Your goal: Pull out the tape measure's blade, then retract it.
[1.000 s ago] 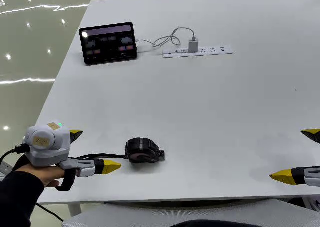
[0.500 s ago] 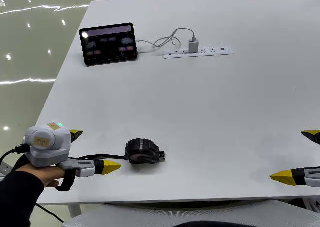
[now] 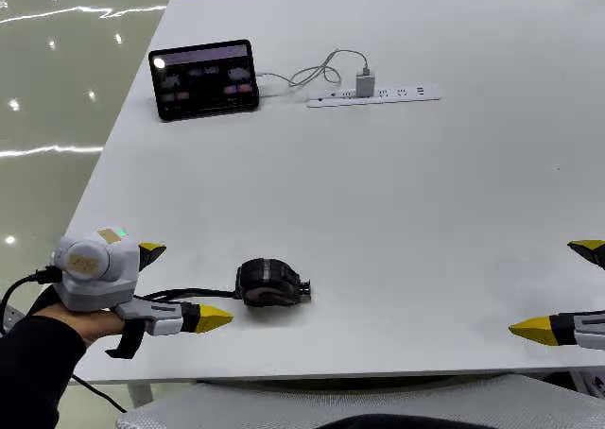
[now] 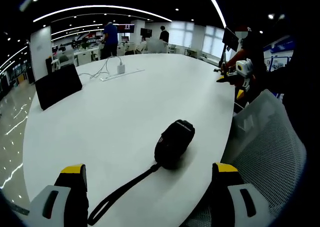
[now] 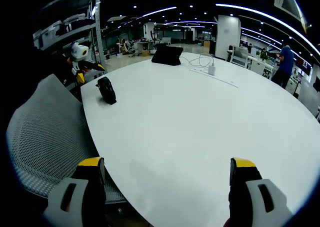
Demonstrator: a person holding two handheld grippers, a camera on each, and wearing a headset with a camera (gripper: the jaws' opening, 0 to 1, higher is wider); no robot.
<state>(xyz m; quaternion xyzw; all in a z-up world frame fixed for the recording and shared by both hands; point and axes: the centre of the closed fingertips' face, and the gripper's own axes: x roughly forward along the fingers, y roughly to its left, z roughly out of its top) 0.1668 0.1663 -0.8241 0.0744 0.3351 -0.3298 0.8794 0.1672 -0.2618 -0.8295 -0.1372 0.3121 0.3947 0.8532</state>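
Observation:
A black tape measure (image 3: 269, 283) lies near the front edge of the white table (image 3: 378, 202), its black wrist strap (image 3: 184, 295) trailing to the left. My left gripper (image 3: 180, 283) stands open just left of it, yellow fingertips (image 3: 214, 318) apart. In the left gripper view the tape measure (image 4: 174, 142) lies ahead between the open jaws, apart from them, with the strap (image 4: 125, 191) running toward the camera. My right gripper (image 3: 567, 292) is open at the table's front right, far from the tape measure (image 5: 106, 89).
A dark tablet (image 3: 205, 79) stands at the back left. A white power strip (image 3: 374, 95) with a charger and cable lies beside it. A mesh chair back (image 3: 359, 405) is at the table's front edge.
My left gripper has shifted slightly right, closer to the tape measure. The tape measure and the right gripper have not moved.

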